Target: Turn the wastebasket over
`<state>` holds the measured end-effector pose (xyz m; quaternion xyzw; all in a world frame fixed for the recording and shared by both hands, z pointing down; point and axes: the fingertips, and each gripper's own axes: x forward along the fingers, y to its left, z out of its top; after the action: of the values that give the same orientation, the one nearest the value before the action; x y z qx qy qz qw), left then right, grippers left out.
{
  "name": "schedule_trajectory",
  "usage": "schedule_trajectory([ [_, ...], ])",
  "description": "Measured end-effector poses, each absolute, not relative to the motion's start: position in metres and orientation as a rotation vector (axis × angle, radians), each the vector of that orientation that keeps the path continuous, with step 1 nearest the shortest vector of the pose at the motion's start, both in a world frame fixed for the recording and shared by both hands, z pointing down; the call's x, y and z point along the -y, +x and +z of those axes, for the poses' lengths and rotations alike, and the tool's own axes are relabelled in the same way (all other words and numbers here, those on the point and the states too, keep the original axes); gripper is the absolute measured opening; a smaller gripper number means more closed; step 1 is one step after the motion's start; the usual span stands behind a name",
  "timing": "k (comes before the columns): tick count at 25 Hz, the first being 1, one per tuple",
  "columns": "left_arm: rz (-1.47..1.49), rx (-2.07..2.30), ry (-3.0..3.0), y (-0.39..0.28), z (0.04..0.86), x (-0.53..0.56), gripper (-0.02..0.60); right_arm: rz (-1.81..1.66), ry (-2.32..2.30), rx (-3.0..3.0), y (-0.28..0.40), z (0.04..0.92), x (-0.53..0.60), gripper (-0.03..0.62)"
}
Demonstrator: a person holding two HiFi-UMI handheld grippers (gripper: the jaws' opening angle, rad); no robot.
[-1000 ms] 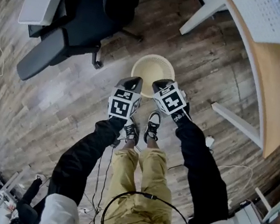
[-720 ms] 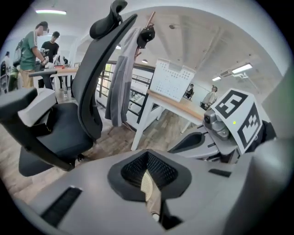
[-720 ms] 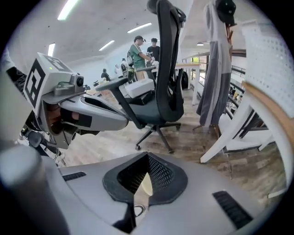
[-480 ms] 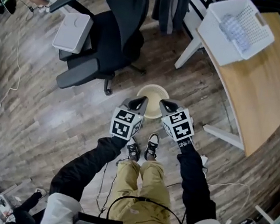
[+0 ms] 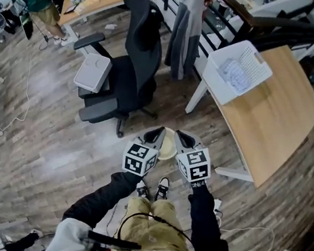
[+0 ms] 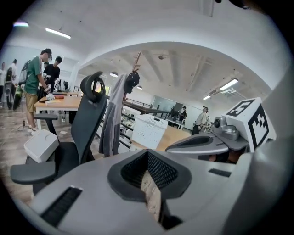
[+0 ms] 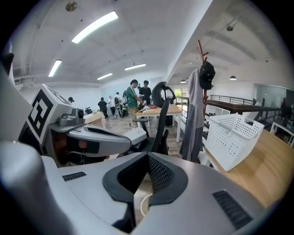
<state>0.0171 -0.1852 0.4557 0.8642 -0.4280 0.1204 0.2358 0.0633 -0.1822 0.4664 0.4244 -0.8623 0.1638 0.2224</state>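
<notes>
Left gripper [image 5: 155,133] and right gripper [image 5: 183,137] hover side by side, jaws pressed together on each, gripping nothing. Just below, between them, the cream wastebasket [image 5: 167,145] sits on the wooden floor [image 5: 45,135]. It looks light, thin-walled plastic: pinch the rim, I'd say. Beyond it stands an office chair [image 5: 129,83].

Probably an open-plan office: wooden desks [image 5: 263,114], swivel chair [image 5: 132,72], coat stand [image 7: 200,55], ceiling strip lights [image 7: 94,26].

The wood-plank floor [image 5: 40,134] carries an office chair [image 5: 132,72], wastebasket [image 5: 168,144] and desk [image 5: 263,114].
</notes>
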Motion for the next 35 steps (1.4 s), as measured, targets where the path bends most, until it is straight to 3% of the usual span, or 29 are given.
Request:
schedule_trajectory([
  [19, -0.020, 1.468, 2.506, 0.012, 0.255, 0.167, 0.002, 0.143, 1.585, 2.671, 0.087, 0.229, 0.157, 0.021],
  [35, -0.210, 1.554, 2.614, -0.010, 0.170, 0.163, 0.002, -0.030, 1.617, 2.815, 0.063, 0.162, 0.148, 0.020],
])
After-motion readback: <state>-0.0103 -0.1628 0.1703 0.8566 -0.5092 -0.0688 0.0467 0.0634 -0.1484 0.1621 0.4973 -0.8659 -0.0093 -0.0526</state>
